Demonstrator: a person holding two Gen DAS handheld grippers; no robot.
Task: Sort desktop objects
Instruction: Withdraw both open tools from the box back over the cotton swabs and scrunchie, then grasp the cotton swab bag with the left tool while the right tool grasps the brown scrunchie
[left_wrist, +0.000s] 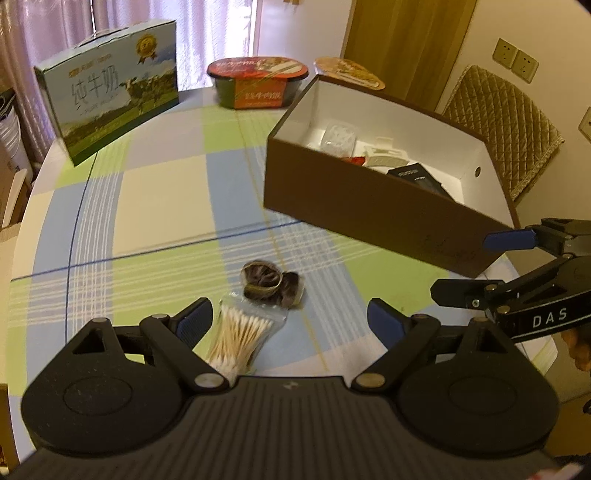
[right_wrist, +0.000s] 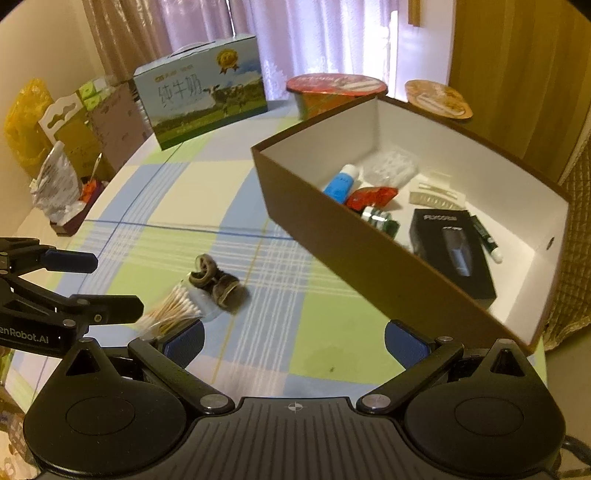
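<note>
Here both tongs (left_wrist: 290, 321) (right_wrist: 294, 338) hover open above the swab bag (left_wrist: 240, 338).

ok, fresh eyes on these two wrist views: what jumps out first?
The big brown box on the right of the checked tablecloth, open-topped and already holding a black carton, a blue tube and a red packet. Next, the two items left out on the cloth: a bag of cotton swabs touching a dark hair tie, right ahead of the open left gripper.
</note>
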